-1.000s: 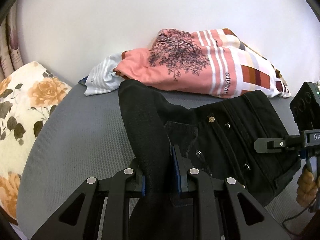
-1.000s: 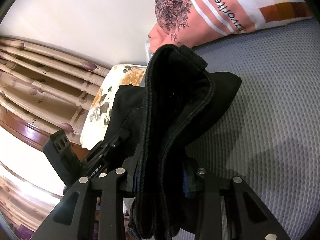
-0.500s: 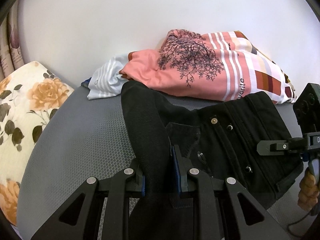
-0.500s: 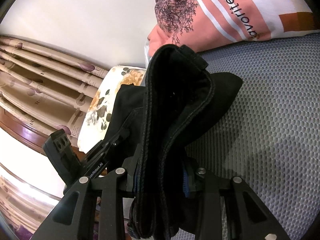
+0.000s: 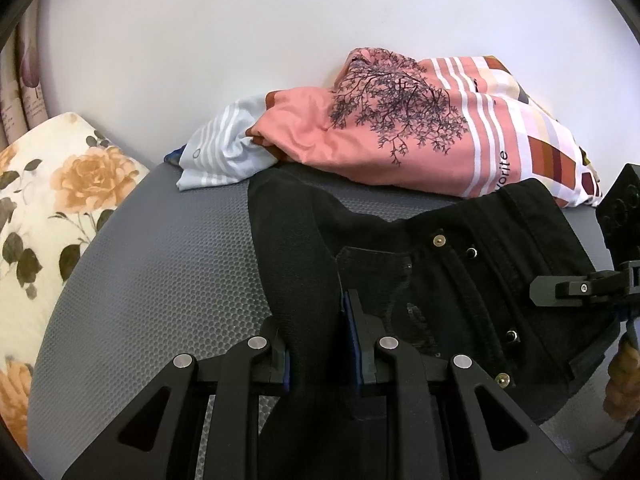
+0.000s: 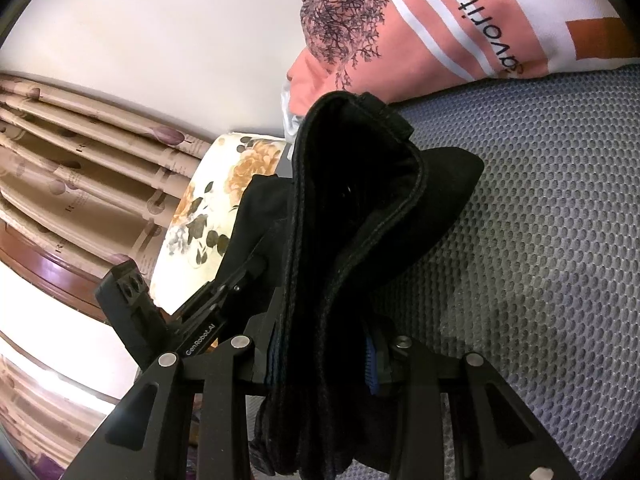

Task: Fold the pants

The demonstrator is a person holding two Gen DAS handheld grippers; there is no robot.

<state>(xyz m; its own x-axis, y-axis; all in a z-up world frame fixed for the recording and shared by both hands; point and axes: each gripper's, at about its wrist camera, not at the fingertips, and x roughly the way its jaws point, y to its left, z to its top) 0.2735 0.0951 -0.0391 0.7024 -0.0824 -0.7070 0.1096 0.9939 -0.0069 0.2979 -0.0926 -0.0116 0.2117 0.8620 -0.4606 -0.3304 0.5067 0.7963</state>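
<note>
Pants: black, with brass and dark metal buttons. Mattress cover: grey, honeycomb-textured mesh. Pillow: cream, printed with orange roses and dark green leaves. Shirt: salmon pink, marked with a black tree print, white stripes, and rust and maroon blocks. Striped cloth: pale blue and white. Curtain: beige, patterned with purple tulips. Wall: plain white.

Left of the black pants, bare grey mattress lies open up to the floral pillow; behind them, piled shirts block the wall.
</note>
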